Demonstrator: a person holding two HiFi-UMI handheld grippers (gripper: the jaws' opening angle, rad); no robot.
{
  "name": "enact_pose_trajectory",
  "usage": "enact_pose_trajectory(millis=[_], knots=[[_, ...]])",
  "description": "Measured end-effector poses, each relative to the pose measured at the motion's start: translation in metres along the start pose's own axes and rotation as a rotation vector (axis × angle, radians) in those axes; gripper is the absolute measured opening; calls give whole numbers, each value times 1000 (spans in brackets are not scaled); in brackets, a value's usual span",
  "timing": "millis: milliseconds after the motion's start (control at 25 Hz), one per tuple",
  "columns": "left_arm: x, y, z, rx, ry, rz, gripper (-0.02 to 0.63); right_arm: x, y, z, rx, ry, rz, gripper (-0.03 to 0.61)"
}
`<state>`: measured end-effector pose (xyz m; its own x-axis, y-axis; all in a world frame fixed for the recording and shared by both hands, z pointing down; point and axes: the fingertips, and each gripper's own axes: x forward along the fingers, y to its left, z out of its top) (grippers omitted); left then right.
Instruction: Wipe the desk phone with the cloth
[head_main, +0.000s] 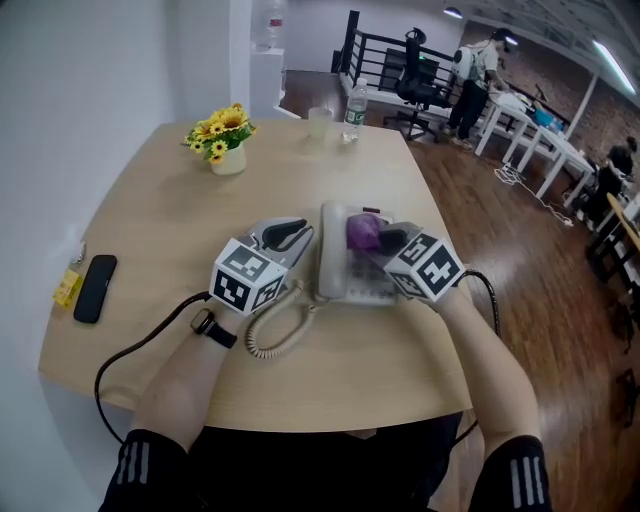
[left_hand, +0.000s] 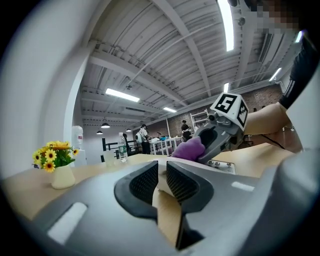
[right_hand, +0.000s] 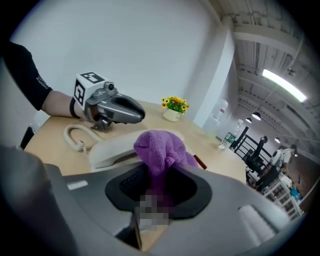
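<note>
A white desk phone (head_main: 352, 280) sits mid-table with its handset (head_main: 332, 252) in the cradle on its left side, and its coiled cord (head_main: 276, 330) loops toward me. My right gripper (head_main: 388, 240) is shut on a purple cloth (head_main: 362, 231), whose bunched end rests on the top of the phone by the handset (right_hand: 115, 150). In the right gripper view the cloth (right_hand: 157, 150) sticks up from between the jaws. My left gripper (head_main: 292, 236) lies just left of the phone, jaws together with only a thin slit and nothing between them (left_hand: 161, 181).
A vase of yellow flowers (head_main: 226, 140) stands at the far left of the table. A cup (head_main: 319, 122) and a water bottle (head_main: 353, 108) stand at the far edge. A black mobile (head_main: 95, 287) and a yellow tag (head_main: 68, 287) lie at the left edge. People work at desks in the background.
</note>
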<state>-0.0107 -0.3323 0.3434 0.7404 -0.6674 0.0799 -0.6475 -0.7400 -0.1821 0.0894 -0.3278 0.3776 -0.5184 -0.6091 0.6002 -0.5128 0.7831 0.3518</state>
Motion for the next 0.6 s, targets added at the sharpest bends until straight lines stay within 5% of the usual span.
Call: enact_pose_trajectory(millis=[280, 600], knots=[[1, -2, -5, -5, 31, 1, 6, -30, 81, -18, -160, -7, 59, 112], [4, -8, -9, 7, 53, -27, 9, -62, 120, -31, -237, -12, 90, 112]])
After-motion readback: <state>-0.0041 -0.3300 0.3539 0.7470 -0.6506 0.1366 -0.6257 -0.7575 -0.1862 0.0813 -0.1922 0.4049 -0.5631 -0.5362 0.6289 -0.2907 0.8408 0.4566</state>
